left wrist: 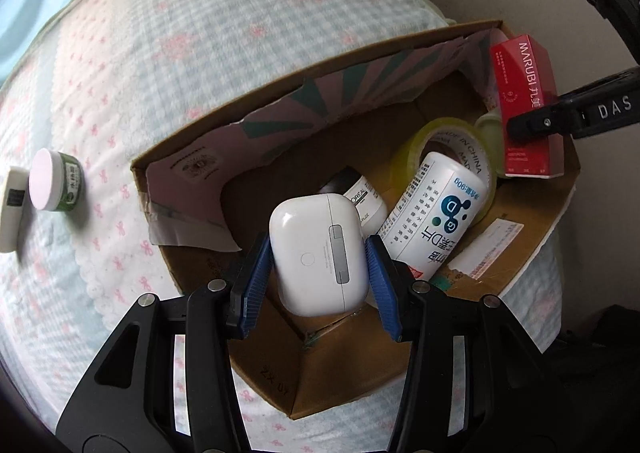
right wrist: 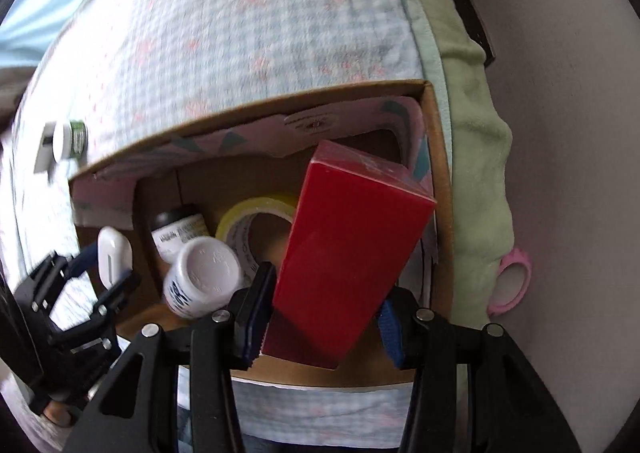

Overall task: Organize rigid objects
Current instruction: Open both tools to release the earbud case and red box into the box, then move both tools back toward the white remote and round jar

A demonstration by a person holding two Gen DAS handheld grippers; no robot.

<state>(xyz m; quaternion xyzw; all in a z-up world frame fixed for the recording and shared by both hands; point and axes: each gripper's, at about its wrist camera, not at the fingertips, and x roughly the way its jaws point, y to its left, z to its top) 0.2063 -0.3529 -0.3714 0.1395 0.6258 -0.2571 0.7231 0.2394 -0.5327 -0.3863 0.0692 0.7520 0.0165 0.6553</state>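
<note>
Earbud case: the white case [left wrist: 319,253] sat clamped between the blue pads of the left gripper [left wrist: 318,271], hinge side facing the camera, held over the near part of the open box.
Red carton: the red carton [right wrist: 348,249] was pinched between the pads of the right gripper [right wrist: 320,309], tilted, above the box's right end; in the left view its side read MARUBI.
Left gripper: narrow, closed on the case, pointing steeply down.
Right gripper: narrow, closed on the carton, pointing down into the box.
Box: the cardboard box [left wrist: 360,385] lay on the bed with flaps open, a pink-and-teal printed liner along its far wall.
Inside box: a white bottle [left wrist: 436,213] with blue print lay on its side against a yellowish tape roll [left wrist: 420,137]; a black-capped tube [left wrist: 360,193] lay beside the bottle, partly hidden by the case.
Bed: a blue-checked quilt [left wrist: 160,53] with pink motifs.
On quilt: a green jar [left wrist: 56,181] with a white lid stood well apart from the box, touching a white bar [left wrist: 12,209].
Right edge: a green blanket [right wrist: 476,173], a pink ring [right wrist: 514,281] beside it.
</note>
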